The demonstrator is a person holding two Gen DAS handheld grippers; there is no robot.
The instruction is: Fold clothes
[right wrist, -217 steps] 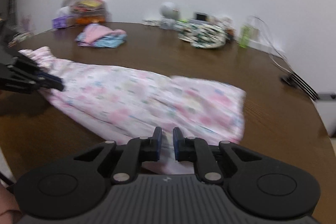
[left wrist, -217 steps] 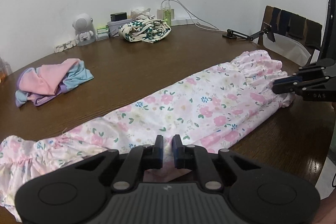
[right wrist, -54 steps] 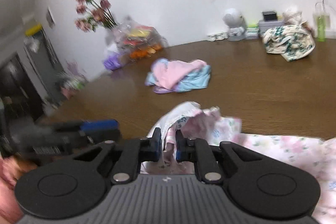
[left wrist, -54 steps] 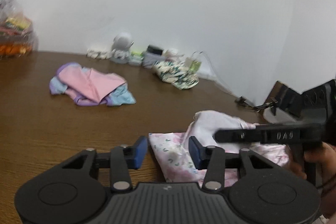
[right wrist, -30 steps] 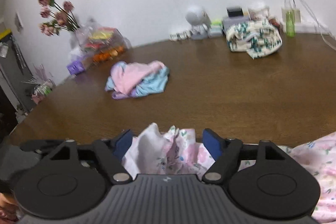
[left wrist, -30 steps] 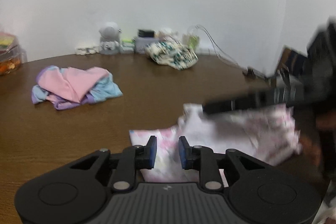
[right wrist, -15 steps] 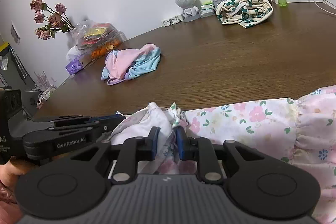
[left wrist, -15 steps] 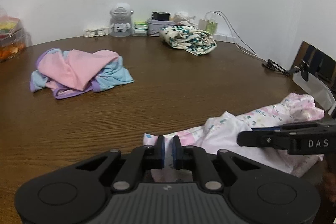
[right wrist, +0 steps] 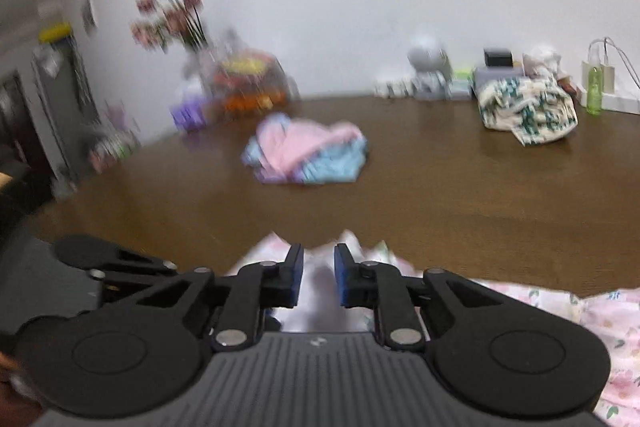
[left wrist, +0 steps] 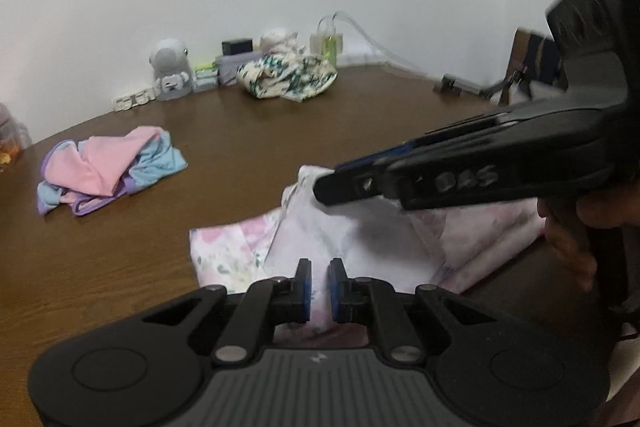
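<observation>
floral garment (left wrist: pixel 360 247) folded over, bunched, tools (right wrist: pixel 318 275) closer

Three garments lie on one brown wooden table (left wrist: pixel 248 147): one pale pink floral-print garment (left wrist: pixel 360 239), one crumpled pink, blue and purple bundle (left wrist: pixel 108 169), and one cream cloth with dark green print (left wrist: pixel 286 77). Two black two-finger grippers show, the left gripper (left wrist: pixel 319 287) and the right gripper (right wrist: pixel 318 277). By the wall stand one small white robot figurine (left wrist: pixel 170 71), one green bottle (right wrist: pixel 594 91) and one bunch of pink flowers (right wrist: pixel 168 15).

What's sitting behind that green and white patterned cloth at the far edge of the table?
Behind the green and white cloth stand a lavender box with a black block on top and something white and crumpled. Their lower parts are hidden.
</observation>
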